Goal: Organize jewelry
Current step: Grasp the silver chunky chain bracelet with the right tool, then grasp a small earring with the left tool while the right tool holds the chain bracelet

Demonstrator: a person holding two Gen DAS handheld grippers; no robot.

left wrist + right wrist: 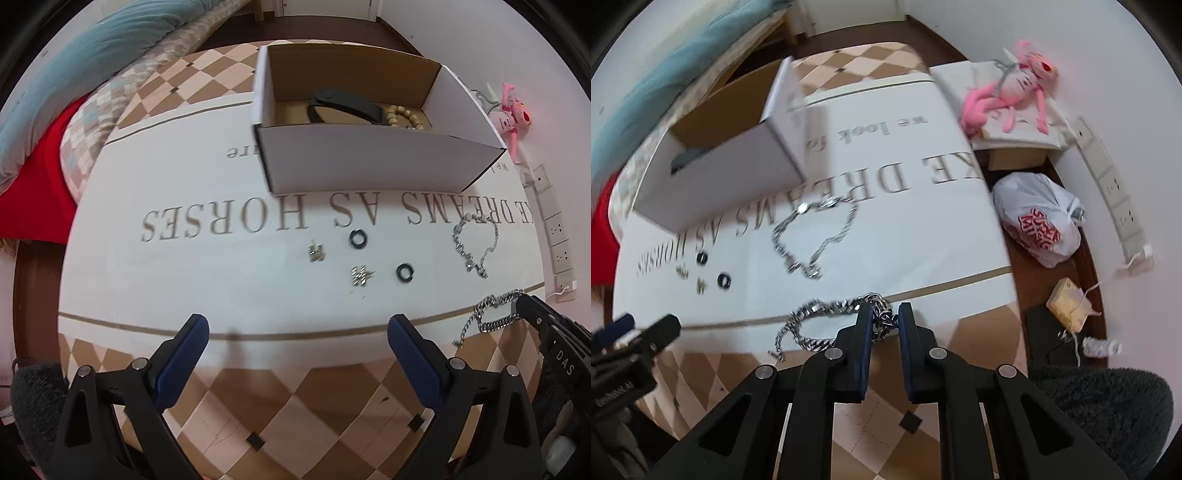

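- my right gripper (884, 320) jaws are closing narrowly around a knot of the thick silver chain (827, 325) at the worktop (923, 236) edge; only a few links are pinched, so it could be slipping out when lifting.
- my left gripper (298, 334) is hanging open, empty.
- the dangling chain may be snagging the box (369, 158) wall.

Both wrist views steeply down, close over the tablecloth (221, 280), sharing cardboard box (369, 166), chains
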